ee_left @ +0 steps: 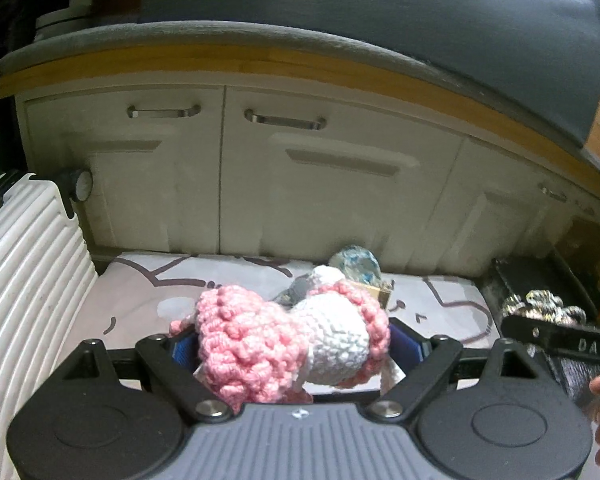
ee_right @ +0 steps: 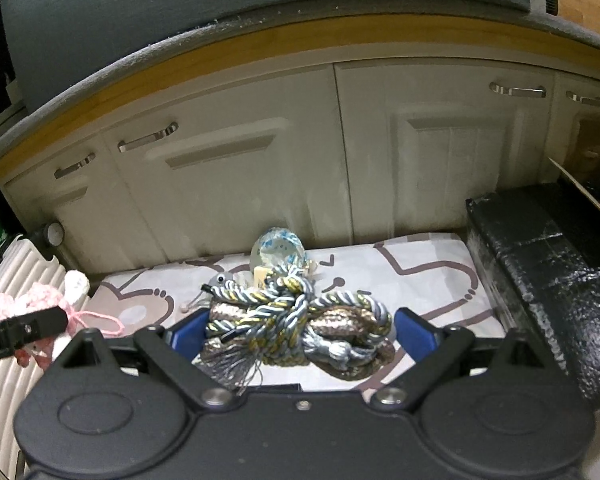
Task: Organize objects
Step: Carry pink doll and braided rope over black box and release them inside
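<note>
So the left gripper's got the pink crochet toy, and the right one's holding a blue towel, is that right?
Not quite. The left gripper does hold the pink crochet toy, but the right gripper holds a bundle of twisted cord in silver, gold and grey, not a blue towel. The right wrist view shows it between the blue pads.

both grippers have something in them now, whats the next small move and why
Probably carry the bundle of twisted silver-and-gold cord, clamped in the right gripper, sideways toward the black box beside the patterned white cushion. The left gripper holds the pink-and-white crocheted toy above the cushion, so both loads look free. Where each belongs isn't shown.
</note>
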{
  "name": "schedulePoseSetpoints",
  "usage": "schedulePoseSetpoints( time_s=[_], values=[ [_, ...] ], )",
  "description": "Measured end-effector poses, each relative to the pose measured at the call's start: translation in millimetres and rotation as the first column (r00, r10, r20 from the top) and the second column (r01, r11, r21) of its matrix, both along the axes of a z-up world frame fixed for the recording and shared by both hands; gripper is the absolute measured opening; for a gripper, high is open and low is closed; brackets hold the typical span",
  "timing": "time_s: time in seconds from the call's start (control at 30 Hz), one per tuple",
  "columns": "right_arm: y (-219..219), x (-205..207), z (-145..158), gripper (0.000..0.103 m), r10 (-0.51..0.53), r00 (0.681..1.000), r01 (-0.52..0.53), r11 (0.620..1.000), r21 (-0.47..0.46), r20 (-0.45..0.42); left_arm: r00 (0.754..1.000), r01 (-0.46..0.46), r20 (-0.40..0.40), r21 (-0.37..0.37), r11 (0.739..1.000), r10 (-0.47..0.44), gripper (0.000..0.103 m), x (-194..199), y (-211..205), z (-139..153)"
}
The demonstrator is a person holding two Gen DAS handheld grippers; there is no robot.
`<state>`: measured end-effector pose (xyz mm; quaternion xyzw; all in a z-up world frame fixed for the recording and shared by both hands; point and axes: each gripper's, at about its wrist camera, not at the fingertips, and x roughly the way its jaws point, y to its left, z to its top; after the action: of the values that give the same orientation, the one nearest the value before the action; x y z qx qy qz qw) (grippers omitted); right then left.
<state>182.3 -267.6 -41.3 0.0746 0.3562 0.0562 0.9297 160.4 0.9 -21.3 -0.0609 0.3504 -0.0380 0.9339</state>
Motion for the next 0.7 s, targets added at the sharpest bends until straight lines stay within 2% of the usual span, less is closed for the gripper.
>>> schedulePoseSetpoints(
  time_s=[0.3, 0.7],
  values=[
    [2.0, -15.4, 6.4, 0.097, 0.006, 0.999, -0.005, 1.0, 0.026, -0.049, 0.993, 0.079, -0.084, 0.019, 0.997, -0.078, 0.09, -25.1, -14.3, -8.4],
    [14.6, -20.7, -12.9, 0.097, 0.054, 0.975, -0.063, 0.997, -0.036, -0.217, 0.969, 0.157, -0.196, 0.013, 0.987, -0.152, 0.09, -40.8, -28.5, -29.2]
  ],
)
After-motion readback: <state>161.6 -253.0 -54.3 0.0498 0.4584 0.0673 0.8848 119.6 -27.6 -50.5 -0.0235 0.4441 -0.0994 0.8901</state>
